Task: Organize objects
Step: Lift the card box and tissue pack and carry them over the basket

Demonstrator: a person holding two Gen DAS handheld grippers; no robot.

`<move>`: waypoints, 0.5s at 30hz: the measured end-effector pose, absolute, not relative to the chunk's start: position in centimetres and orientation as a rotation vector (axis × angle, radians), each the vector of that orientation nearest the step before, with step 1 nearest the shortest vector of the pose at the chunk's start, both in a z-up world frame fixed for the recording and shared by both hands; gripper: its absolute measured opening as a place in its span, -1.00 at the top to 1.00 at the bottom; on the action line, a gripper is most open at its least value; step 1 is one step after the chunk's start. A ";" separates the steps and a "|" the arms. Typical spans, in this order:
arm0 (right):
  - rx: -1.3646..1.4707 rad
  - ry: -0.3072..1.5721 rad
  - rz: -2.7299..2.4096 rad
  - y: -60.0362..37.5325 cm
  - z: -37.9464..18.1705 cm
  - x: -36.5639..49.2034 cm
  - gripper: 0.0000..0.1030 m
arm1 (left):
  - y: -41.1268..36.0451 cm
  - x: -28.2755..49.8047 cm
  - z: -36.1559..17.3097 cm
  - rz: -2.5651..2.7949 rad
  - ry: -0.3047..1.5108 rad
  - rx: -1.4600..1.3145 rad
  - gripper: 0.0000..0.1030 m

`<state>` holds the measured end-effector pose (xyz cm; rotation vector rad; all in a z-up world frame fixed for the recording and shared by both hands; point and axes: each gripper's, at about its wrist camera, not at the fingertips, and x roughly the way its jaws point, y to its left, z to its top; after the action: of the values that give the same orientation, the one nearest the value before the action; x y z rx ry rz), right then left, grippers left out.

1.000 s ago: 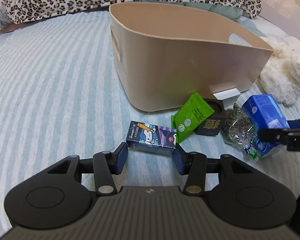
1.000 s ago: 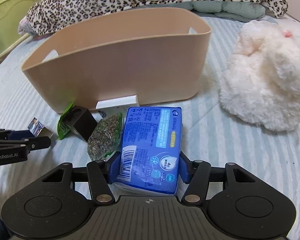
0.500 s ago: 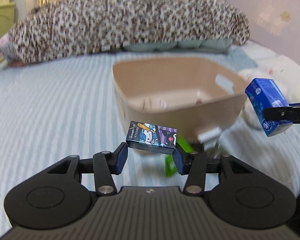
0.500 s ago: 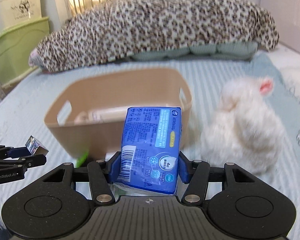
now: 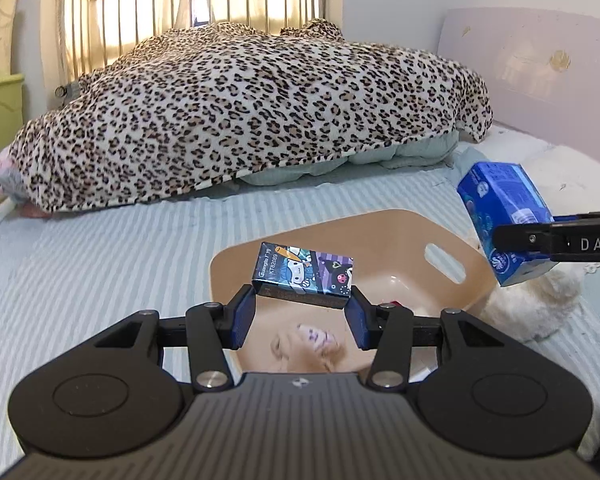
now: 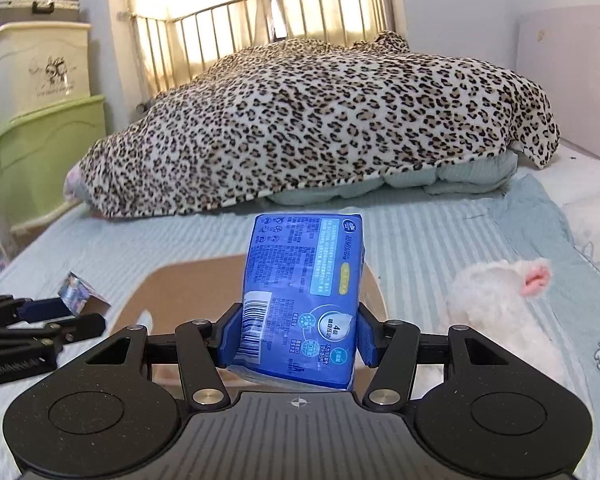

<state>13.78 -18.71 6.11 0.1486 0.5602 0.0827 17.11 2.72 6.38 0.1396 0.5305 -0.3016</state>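
Left wrist: left claw [image 5: 303, 315] level above beige bin [image 5: 452, 280], clenched on cartoon box [image 5: 303, 276]; bin mid-bed.
Right wrist: right claw [image 6: 298, 334] level over bin, gripping blue tissue pack [image 6: 304, 300]; plush toy [image 6: 496, 312] beside bin's right edge.

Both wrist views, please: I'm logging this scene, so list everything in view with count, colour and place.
Cartoon box: one, blue-purple print, held over the bin.
Tissue pack: one, blue, held above the bin's right end.
Bin: one, beige, on the bed, some blurred items inside.
Plush toy: one, white with pink ear, right of the bin.
Blanket: one, leopard print, heaped at the bed's far end.
Bedsheet: one, pale blue-striped.
Bed rail: one, metal, behind the blanket.
Storage boxes: green and cream, stacked far left.
Left gripper: black, blue pads, shut on the cartoon box.
Right gripper: same, shut on the tissue pack.
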 end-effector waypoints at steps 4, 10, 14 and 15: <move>0.155 0.566 0.076 -18.5 5.6 15.8 -0.04 | 0.4 19.4 5.4 -0.293 0.557 0.180 0.02; 0.136 0.612 0.066 -17.9 3.2 18.8 -0.04 | -1.9 22.2 2.9 -0.280 0.648 0.218 0.02; 0.106 0.659 0.054 -17.6 1.1 20.4 -0.04 | -2.2 24.2 1.1 -0.271 0.756 0.183 0.02; 0.100 0.675 0.049 -17.6 0.5 20.8 -0.04 | -2.3 24.5 0.7 -0.265 0.777 0.177 0.02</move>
<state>20.81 -17.61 0.48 0.0996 0.6750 0.0487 24.52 -2.26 0.66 0.1767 0.7773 -0.2650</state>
